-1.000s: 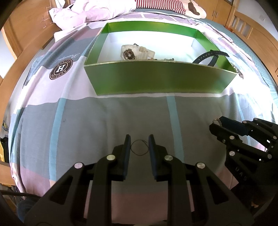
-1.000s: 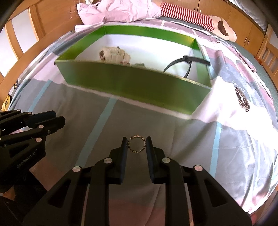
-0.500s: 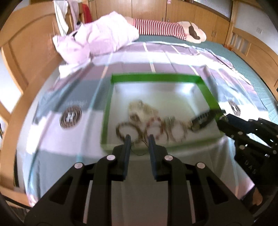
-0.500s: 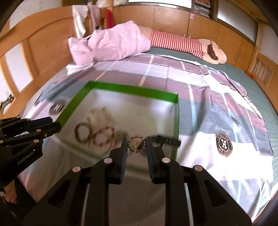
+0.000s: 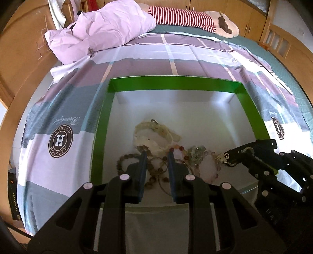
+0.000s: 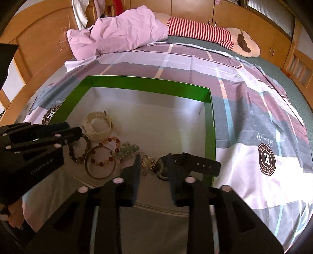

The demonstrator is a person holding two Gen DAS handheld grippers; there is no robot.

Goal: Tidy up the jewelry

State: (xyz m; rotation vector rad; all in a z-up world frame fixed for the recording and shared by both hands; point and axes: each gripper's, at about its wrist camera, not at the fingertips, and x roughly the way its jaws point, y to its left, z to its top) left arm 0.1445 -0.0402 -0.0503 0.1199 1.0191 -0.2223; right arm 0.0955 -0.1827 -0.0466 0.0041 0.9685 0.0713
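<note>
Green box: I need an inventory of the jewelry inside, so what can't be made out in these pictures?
- Left wrist view: the left tongs cover part of the brown bead bracelet; whether they grip anything is unclear.
- Right wrist view: the right tongs hide part of the black watch, including its face.
- Right wrist view: the gold piece beside the watch is too small to identify.

A bed filled the scene, spread with a patchwork cover (image 5: 185, 56) of purple, grey and lilac blocks bearing round dark emblems. At the far end lay a crumpled pink quilt (image 5: 105, 29) and a long plush toy in red and white stripes (image 6: 211, 37). Wooden wardrobes (image 6: 234, 13) lined the far wall, and a curved wooden bed frame (image 5: 17, 64) rose on the left. Daylight fell bright across the bedding.
</note>
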